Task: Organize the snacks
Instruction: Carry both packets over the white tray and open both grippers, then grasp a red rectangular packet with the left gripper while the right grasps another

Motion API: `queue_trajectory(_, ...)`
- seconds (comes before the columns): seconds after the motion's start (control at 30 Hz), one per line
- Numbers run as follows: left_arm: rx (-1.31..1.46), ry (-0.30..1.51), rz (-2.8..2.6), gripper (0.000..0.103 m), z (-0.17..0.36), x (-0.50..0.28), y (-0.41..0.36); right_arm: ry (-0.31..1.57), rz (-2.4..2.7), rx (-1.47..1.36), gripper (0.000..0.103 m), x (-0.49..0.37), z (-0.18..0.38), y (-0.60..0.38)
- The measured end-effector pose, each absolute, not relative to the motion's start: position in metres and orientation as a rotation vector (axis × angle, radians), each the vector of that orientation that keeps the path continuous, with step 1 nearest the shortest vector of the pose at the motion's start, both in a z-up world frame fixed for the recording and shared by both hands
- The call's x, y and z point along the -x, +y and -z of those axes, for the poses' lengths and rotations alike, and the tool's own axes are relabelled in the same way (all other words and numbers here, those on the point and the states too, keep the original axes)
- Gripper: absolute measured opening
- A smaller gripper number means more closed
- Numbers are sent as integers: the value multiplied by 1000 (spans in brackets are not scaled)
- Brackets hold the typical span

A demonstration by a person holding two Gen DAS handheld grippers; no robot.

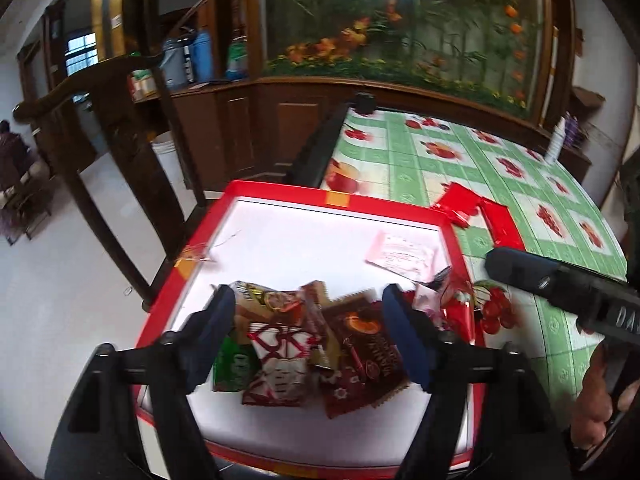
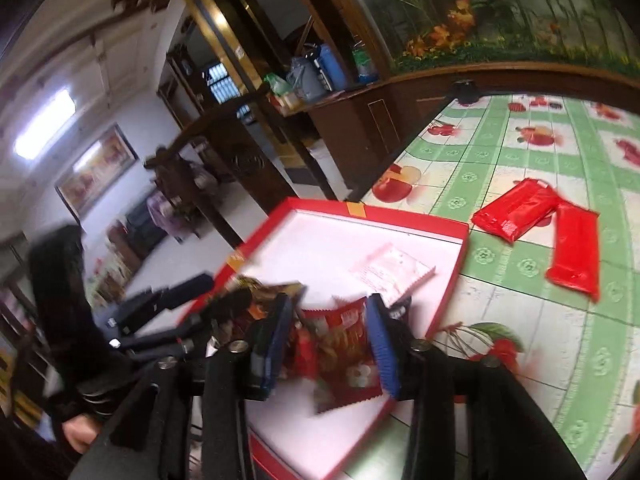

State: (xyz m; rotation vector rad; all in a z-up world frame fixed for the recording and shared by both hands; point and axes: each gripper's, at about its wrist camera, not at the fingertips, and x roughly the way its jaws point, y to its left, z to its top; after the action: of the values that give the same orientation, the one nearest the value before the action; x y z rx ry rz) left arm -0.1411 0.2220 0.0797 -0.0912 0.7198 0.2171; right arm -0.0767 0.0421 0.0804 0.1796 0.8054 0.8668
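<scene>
A shallow red box [image 1: 280, 190] with a white floor lies at the table's near left corner. Inside it, a dark brown packet [image 1: 360, 352], a red-and-white packet [image 1: 280, 364] and a green packet [image 1: 232, 364] lie in a loose pile. My left gripper [image 1: 310, 324] hangs open over this pile, with its fingers wide apart and clear of the packets. My right gripper [image 2: 328, 340] stands over the same box [image 2: 400, 216]. A blurred red snack packet [image 2: 344, 356] sits between its blue pads, which appear parted from it. A pink-white sachet [image 2: 390, 268] lies farther back in the box.
Two red wrapped packets [image 2: 516, 216] [image 2: 574, 256] lie on the green fruit-print tablecloth [image 1: 440, 160], right of the box. A dark wooden chair [image 1: 120, 132] stands off the table's left edge. A white bottle [image 1: 556, 140] stands at the far right, before a wooden cabinet.
</scene>
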Motion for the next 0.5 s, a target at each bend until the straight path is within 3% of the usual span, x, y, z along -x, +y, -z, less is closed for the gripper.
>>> queue_trajectory(0.33, 60, 760, -191, 76, -81, 129, 204, 816, -528, -244, 43, 20, -54, -51)
queue_trajectory(0.43, 54, 768, -177, 76, -93, 114, 191, 814, -423, -271, 49, -1, -50, -88)
queue_trajectory(0.5, 57, 763, -161, 77, -101, 103, 182, 799, -374, -318, 59, -15, -49, -117)
